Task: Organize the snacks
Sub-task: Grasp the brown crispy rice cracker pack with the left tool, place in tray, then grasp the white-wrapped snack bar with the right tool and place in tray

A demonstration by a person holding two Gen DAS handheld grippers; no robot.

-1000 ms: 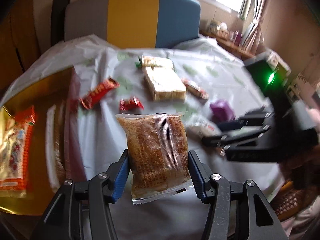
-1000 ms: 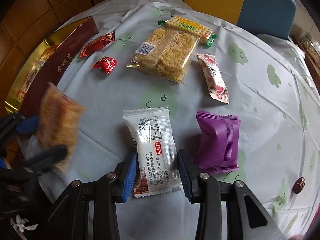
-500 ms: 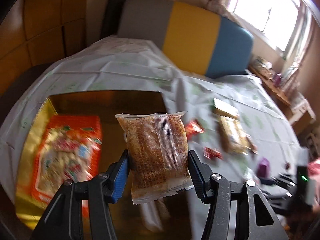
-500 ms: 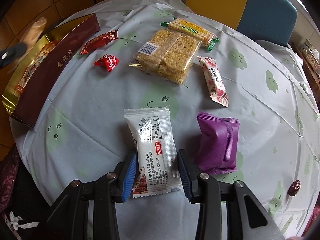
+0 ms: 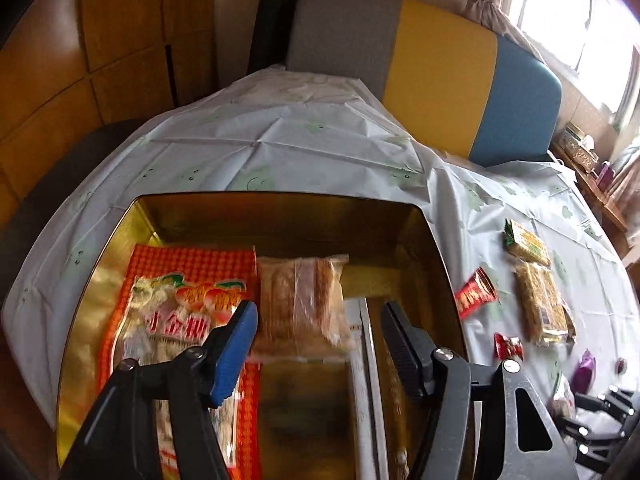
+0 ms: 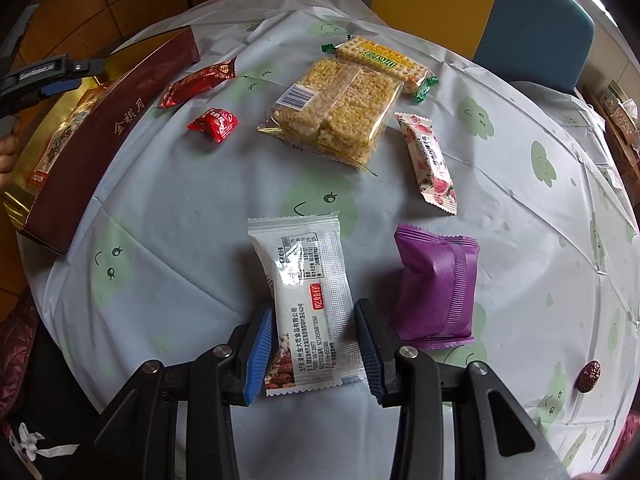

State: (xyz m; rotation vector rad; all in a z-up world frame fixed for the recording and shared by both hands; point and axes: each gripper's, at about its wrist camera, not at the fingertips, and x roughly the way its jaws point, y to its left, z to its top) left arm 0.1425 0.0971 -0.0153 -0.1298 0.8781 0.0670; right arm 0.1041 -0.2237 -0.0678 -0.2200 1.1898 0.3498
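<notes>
Left hand-held gripper [image 5: 316, 332] has just been opening, brown pastry pack [image 5: 300, 304] dropped free into gold box [image 5: 280, 208] beside orange bag [image 5: 180, 312]. Right hand-held gripper [image 6: 314, 344] clamps white packet [image 6: 308, 300]; six snacks wait on table [image 6: 180, 200].

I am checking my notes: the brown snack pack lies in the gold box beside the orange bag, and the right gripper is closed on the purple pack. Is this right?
One thing is wrong. In the right wrist view, the right gripper is closed on the white pack, not the purple pack, which lies beside it. The brown snack pack does lie in the gold box beside the orange bag.
</notes>
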